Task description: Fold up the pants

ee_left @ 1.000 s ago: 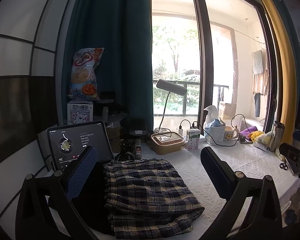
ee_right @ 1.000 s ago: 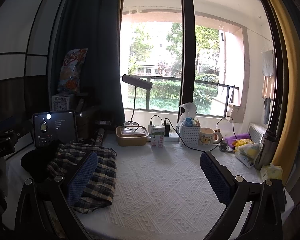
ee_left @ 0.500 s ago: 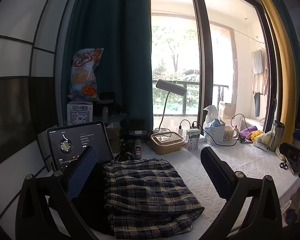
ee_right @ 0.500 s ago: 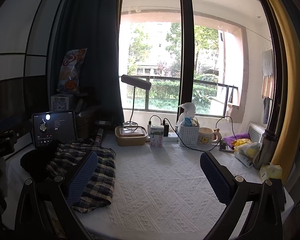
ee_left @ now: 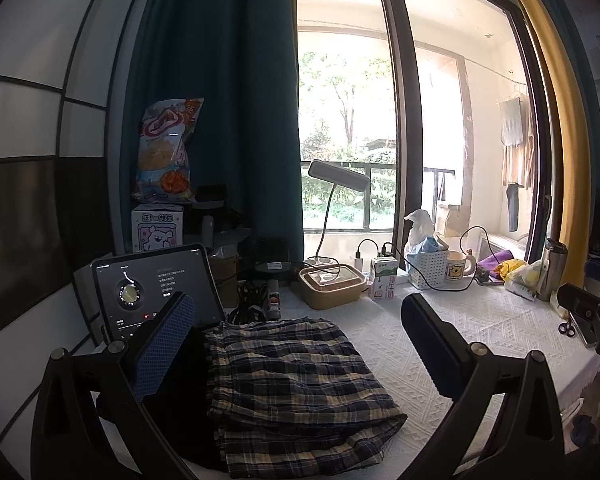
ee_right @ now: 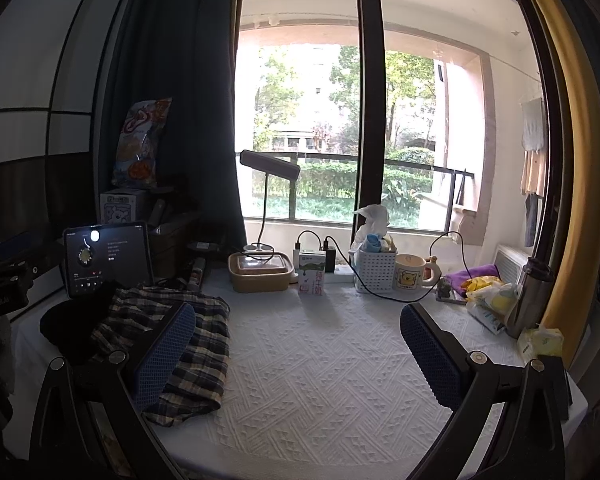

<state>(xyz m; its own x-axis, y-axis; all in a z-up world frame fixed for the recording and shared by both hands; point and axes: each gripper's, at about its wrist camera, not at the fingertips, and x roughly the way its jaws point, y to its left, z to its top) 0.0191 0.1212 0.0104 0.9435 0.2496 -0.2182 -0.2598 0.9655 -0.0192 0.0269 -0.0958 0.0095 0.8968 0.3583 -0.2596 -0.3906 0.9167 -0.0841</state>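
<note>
The plaid pants [ee_left: 296, 384] lie folded into a compact rectangle on the white textured tablecloth [ee_left: 440, 344], at the table's left side. In the right wrist view the pants [ee_right: 192, 344] sit at the left, partly behind my left finger. My left gripper [ee_left: 296, 348] is open and empty, held above and in front of the pants without touching them. My right gripper [ee_right: 300, 352] is open and empty over bare tablecloth [ee_right: 316, 360], to the right of the pants.
A dark garment [ee_left: 180, 412] lies left of the pants. A tablet [ee_left: 152, 288] stands behind them. Along the window stand a lamp [ee_left: 336, 176], a lunch box [ee_left: 332, 284], a milk carton [ee_left: 384, 280], a white basket [ee_left: 424, 268], a mug [ee_left: 458, 266] and a steel flask [ee_left: 552, 268].
</note>
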